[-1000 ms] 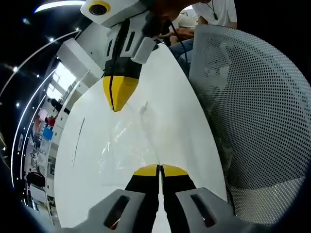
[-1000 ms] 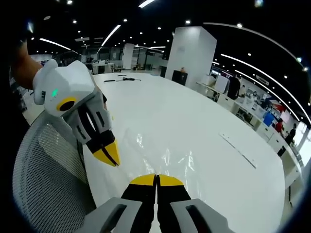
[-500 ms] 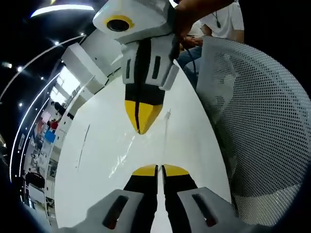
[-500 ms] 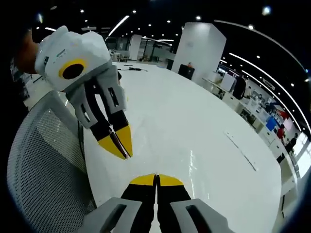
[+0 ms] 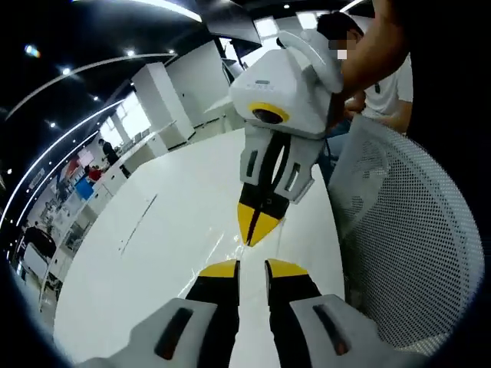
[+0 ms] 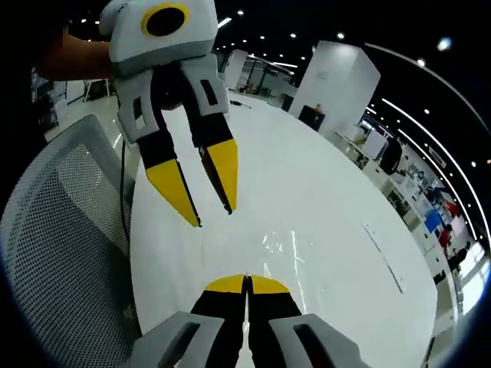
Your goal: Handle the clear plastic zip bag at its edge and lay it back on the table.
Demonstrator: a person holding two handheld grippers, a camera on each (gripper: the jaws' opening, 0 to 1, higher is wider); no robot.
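1. Clear plastic zip bag (image 6: 280, 244): lay on the glossy white table (image 6: 345, 192), just ahead of the right gripper's tips in the right gripper view. Showed up as a few bright creases and glints, little more. Film thin and see-through, outline lost against the white top; zip edge not made out.
2. Left gripper (image 5: 252, 268): black fingers with smooth yellow wedge-shaped tips, bolted to grey moulded mounts. Stood a little apart in its own view. Seen from the right gripper view, hung above the table with the two tips plainly spread and nothing between them.
3. Right gripper (image 6: 247, 282): same black-and-yellow build under a white, rounded plastic housing. Tips pressed together in both views, drawn to one narrow point in the left gripper view. Could not tell whether any film was caught between them, since the bag was too faint there.
4. White perforated mesh chair back (image 5: 414, 253): curved, dotted with fine round holes, stood at the table's edge beside both grippers. Cut off by the picture's edge in both views.
5. Person's bare forearm (image 5: 372, 54): ran to the right gripper's housing, the hand itself mostly hidden behind it.
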